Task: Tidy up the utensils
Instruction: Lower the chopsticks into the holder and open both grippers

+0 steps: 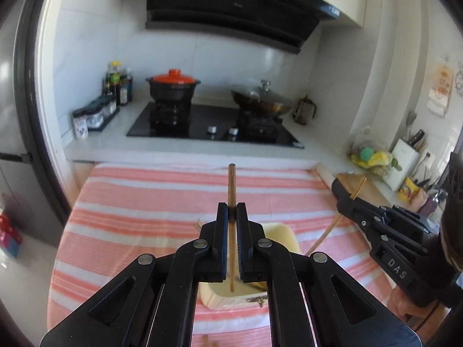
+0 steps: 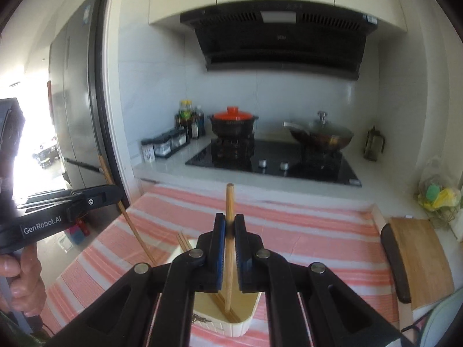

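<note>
Between the pads of the left gripper a dark wooden chopstick stands nearly upright, clamped at mid-length, its lower tip hanging over a cream utensil box on the striped cloth. Just to the right, the right gripper is closed on a paler chopstick in the same way, tip down over the same box, where more chopsticks already lie slanted inside. Seen from the left wrist, the right gripper sits well to the side with its stick angled down toward the cloth; from the right wrist, the left gripper shows at the frame edge, a hand around its handle.

Beyond the cloth runs a pale counter with a black gas hob, a clay pot with an orange lid, and a wok under a glass lid. Seasoning jars stand left of the hob, and a wooden cutting board lies on the right beside the cloth.
</note>
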{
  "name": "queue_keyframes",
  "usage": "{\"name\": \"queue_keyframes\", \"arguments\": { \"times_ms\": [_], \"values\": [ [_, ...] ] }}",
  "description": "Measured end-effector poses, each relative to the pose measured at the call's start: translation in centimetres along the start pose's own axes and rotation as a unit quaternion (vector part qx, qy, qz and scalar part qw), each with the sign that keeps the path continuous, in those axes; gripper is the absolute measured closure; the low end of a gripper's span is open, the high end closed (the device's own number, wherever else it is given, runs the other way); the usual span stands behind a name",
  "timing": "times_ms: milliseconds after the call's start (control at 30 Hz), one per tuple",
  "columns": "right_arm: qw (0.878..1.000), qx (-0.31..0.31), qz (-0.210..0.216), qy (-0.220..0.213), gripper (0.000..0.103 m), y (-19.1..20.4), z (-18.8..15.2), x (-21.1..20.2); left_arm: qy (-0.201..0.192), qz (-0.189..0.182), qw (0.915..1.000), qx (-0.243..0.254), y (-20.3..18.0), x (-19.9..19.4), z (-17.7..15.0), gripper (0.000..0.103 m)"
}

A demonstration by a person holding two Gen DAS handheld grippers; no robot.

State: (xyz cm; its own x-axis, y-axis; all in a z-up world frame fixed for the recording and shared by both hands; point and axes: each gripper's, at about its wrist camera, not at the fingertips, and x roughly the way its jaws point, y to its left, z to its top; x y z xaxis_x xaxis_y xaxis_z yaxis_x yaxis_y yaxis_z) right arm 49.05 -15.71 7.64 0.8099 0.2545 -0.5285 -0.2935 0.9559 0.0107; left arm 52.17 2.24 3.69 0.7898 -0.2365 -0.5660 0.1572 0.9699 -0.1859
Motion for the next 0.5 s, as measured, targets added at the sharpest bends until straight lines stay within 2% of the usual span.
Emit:
{"name": "queue_keyframes", "arguments": {
  "times_ms": [67,167,200,233,267,300,333,367,500],
  "values": [
    [0.999,0.007,0.01,0.039,0.097,-0.3,-1.1,2.7,0.028,0.005,0.9996,0.003,-0.1,2.2,-1.0,0.099],
    [0.997,0.028,0.025,0.066,0.095,-0.9,-2.5,5.3,0.058,0.012,0.9982,0.01,-0.4,4.3,-2.1,0.098],
    [0.996,0.036,0.03,0.072,0.091,-1.0,-2.8,5.8,0.065,0.014,0.9977,0.01,-0.5,4.5,-2.3,0.096],
    [0.996,0.043,0.03,0.076,0.084,-1.3,-3.0,6.0,0.068,0.013,0.9976,0.01,-0.5,4.4,-2.5,0.087],
    [0.995,0.052,0.031,0.073,0.065,-1.4,-3.1,5.8,0.067,0.012,0.9976,0.01,-0.5,4.0,-2.6,0.074],
    [0.996,0.06,0.034,0.064,0.053,-1.6,-3.1,5.3,0.062,0.013,0.9979,0.012,-0.5,3.2,-2.7,0.066],
    [0.996,0.066,0.034,0.053,0.053,-1.7,-3.1,4.4,0.056,0.016,0.9982,0.016,-0.5,2.3,-2.8,0.055],
    [0.996,0.066,0.033,0.048,0.053,-1.8,-3.0,3.4,0.052,0.019,0.9982,0.022,-0.4,1.2,-3.0,0.05],
    [0.998,0.043,0.026,0.05,0.053,-2.1,-4.2,-1.2,0.07,0.02,0.9962,0.049,0.4,-3.5,-5.6,0.04]
  ]
}}
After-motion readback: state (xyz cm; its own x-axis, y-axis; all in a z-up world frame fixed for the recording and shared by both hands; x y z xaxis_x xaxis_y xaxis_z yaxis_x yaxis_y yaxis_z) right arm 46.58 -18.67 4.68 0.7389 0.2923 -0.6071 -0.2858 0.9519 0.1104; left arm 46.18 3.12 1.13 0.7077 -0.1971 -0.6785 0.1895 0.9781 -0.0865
